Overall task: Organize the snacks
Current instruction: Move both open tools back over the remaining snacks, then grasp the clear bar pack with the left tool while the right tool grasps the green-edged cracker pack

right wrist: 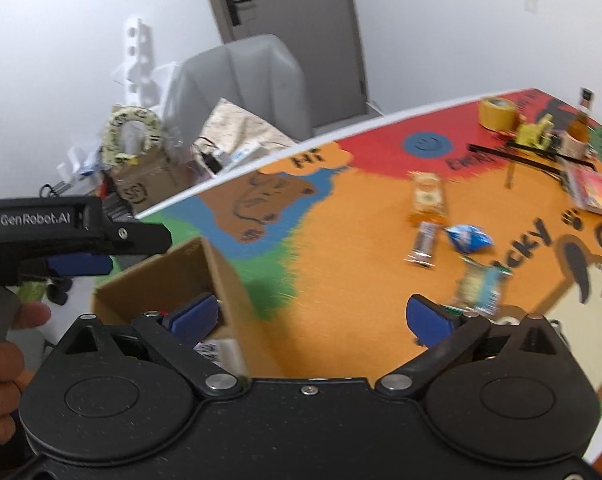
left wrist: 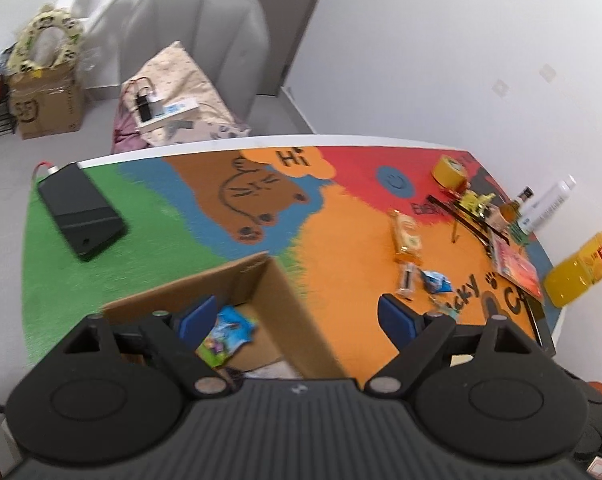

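- Step in hand, by my read: between picks. Both grippers were empty, w/ several snacks not yet boxed.
- Left gripper (left wrist: 297,320): blue-padded fingers (left wrist: 199,316) spread wide, nothing held. It hung over the open brown cardboard box (left wrist: 269,280), which sat near the mat's front edge, on the border of the green and orange patches.
- Right gripper (right wrist: 313,316): fingers (right wrist: 425,318) also wide apart, nothing between them, just right of the box's right wall.
- Already in the box: 1 blue-green foil snack bag (left wrist: 229,332), plus something white lower down, too blurred to name.
- On the orange part of the colourful cartoon table mat (left wrist: 341,232), toward the table's right side, 4 snacks lay loose: a long orange-yellow packet (right wrist: 427,196), a slim dark-and-silver bar (right wrist: 423,242) just nearer than it, a small blue crinkled pouch (right wrist: 467,236) beside the bar, and a pale teal-ended packet (right wrist: 479,288) nearest the right gripper.
- Next move likely calls for the right gripper to drop over the teal-ended packet, align across its narrow side, close, then carry it left to the box.
- Left view only: the box's contents, a black flat device w/ red cable (left wrist: 81,212) at the table's far-left corner, a yellow juice bottle (left wrist: 581,272) off the right edge.
- Right view only: the left gripper from the side (right wrist: 77,236) w/ the person's hand (right wrist: 5,344), and the teal-ended packet in full.
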### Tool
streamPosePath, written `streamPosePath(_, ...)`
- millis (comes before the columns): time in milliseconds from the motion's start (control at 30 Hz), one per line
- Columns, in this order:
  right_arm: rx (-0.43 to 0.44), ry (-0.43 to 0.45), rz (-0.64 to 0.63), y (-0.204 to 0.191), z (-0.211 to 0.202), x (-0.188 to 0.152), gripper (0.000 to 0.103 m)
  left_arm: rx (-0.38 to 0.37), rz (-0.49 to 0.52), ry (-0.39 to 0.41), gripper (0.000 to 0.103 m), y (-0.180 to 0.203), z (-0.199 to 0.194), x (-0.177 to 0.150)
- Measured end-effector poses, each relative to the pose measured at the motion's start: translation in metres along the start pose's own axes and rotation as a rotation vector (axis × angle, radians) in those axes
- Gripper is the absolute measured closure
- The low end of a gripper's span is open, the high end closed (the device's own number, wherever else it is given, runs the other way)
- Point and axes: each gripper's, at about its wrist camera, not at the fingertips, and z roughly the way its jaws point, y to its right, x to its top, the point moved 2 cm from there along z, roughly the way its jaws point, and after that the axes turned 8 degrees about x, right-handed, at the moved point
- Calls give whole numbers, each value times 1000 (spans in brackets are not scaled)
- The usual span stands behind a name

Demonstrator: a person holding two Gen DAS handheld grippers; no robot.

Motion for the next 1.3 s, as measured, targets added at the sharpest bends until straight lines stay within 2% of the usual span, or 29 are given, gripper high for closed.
streamPosePath(567,-172,-17,123,94,-9,7,0,-51,153,-69,16,98,54,9)
streamPosePath(933,-157,-63,183,125,10,14,0,-44,219,-86,18,145,100,15)
streamPosePath(1067,-179,-90,217,137,24,16,0,-42,239,-92,19,158,117,15)
streamPosePath(1233,-186,-115,252,151,41,18,6,-21,254,-100,21,169,138,14)
streamPosePath(1300,-185,-122,267,155,48,19,10,-13,260,-105,25,172,147,14)
